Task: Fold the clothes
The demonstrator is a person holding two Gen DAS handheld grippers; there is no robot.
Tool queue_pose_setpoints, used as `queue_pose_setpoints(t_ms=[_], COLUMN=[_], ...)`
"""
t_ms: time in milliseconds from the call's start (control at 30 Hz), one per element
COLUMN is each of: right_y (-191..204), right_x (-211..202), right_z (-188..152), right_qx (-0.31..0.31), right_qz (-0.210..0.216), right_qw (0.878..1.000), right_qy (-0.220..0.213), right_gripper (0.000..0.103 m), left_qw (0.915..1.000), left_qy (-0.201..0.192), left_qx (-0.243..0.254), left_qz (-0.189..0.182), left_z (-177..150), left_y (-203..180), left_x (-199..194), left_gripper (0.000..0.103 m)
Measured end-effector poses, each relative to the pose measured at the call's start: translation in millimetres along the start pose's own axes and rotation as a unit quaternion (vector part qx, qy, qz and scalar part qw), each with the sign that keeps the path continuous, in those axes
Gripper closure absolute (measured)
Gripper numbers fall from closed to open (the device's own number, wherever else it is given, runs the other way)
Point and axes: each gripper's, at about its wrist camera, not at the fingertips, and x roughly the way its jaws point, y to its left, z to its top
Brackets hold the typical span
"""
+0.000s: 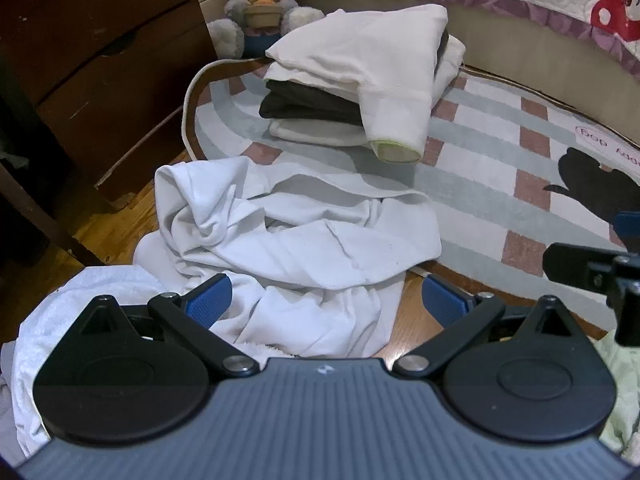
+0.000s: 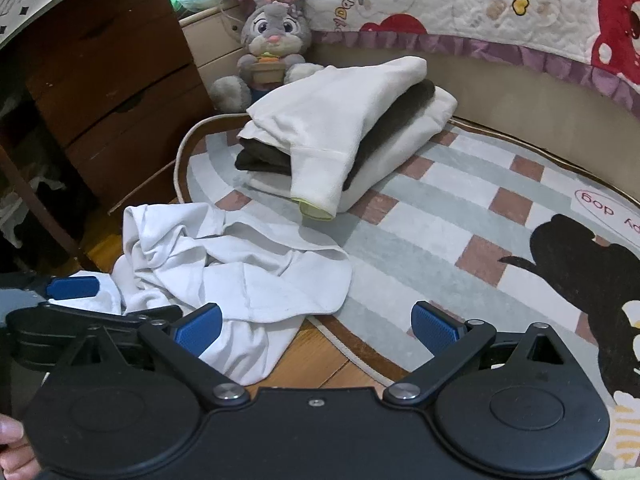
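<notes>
Two grippers, both spread wide, nothing between the blue pads on either. Left gripper hangs over the near part of the crumpled white garment; its left pad sits over the cloth, its right pad over bare wooden floor. Right gripper is just right of it, left pad over the garment's near hem, right pad over the rug edge. Each gripper shows at the edge of the other's view, so they sit side by side, close.

Garment is unfolded, bunched, lying half on the striped rug and half on the floor. A white towel-like piece lies just left of it, under the left gripper's body; whether they overlap is hard to tell from here.

Stack of folded clothes sits on the rug beyond the garment, apart from it: pale piece at bottom, dark piece in the middle, cream hoodie-like top draped over with a sleeve cuff hanging down the front. Plush rabbit sits behind the stack, against a brown dresser and the bed edge with a patterned quilt. Black cartoon dog print on the rug at right. Fingers of a hand show at the lower left of the right view.
</notes>
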Motion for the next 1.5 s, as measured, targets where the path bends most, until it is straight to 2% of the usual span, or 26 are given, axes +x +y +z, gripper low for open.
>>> queue_pose_setpoints(t_ms=[600,867,1300,1500], right_y=[-12,-5,0,-1], right_x=[19,14,4,10], right_z=[-4,-2,-2,-3], right_qx=[0.029,0.014,-0.007,-0.001], right_qz=[-0.029,0.014,0.032,0.029], right_qw=[0.999,1.000,0.999,0.999], right_qy=[0.027,-0.002,-0.033,-0.025], right_gripper=[0.001,0.001,0.001,0.001], left_qw=[0.9997,0.9998,0.9998,0.9997], left_qy=[0.016,0.013,0.017,0.022], left_qx=[-0.018,-0.014,-0.014,-0.013], left_qz=[0.003,-0.004,-0.005,-0.007], left_z=[-4,-6,-6,-5], left_y=[9,7,11,10], left_x=[15,16,16,18], left_gripper=[0.000,0.000,0.000,0.000])
